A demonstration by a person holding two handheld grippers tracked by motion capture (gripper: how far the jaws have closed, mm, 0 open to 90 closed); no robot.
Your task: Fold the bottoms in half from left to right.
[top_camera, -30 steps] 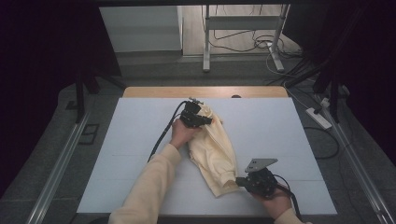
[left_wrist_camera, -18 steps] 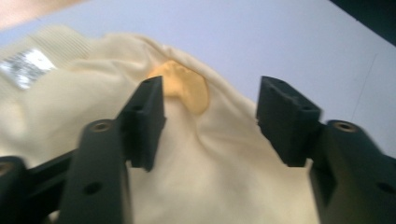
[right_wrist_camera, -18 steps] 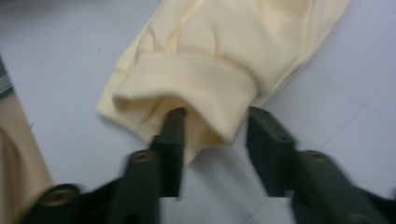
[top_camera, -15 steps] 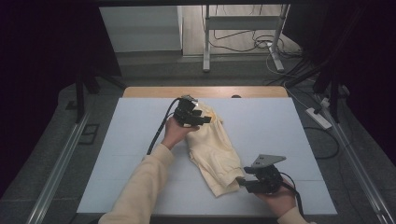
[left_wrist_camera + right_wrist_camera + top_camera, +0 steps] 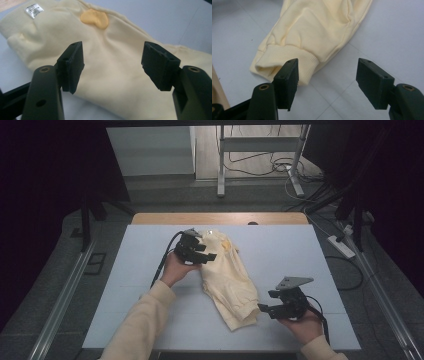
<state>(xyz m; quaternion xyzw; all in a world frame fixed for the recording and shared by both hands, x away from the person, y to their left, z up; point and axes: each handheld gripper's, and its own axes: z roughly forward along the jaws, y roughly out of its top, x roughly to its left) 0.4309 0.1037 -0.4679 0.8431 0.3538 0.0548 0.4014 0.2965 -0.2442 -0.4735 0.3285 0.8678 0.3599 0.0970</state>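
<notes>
- Overhead, in the high view, a pale yellow garment (image 5: 227,280) lay crumpled on the light blue table (image 5: 130,265), running from the far centre toward the near right.
- The left gripper (image 5: 206,254), held in the person's left hand (image 5: 175,269), hovered at the garment's far end, its jaws pointing right across the cloth; a black cable (image 5: 162,260) trailed from it along the cream sleeve (image 5: 135,325).
- The right gripper (image 5: 263,309), in the right hand (image 5: 300,325), sat just beside the garment's near end, jaws aimed left at the hem, with a grey three-cornered plate (image 5: 292,282) on top.
- Next, in the left gripper view, the left gripper (image 5: 112,62) had its jaws spread wide with nothing between them; the yellow cloth (image 5: 112,75) lay beneath and beyond them. An orange patch (image 5: 95,19) and a small white label (image 5: 34,10) showed on the cloth farther off.
- Lastly, in the right gripper view, the right gripper (image 5: 328,77) also stood wide apart and gripped nothing. A ribbed cuff (image 5: 284,63) of the garment lay on the table just ahead of one jaw, whether touching it I could not tell; bare table lay before the other jaw.
</notes>
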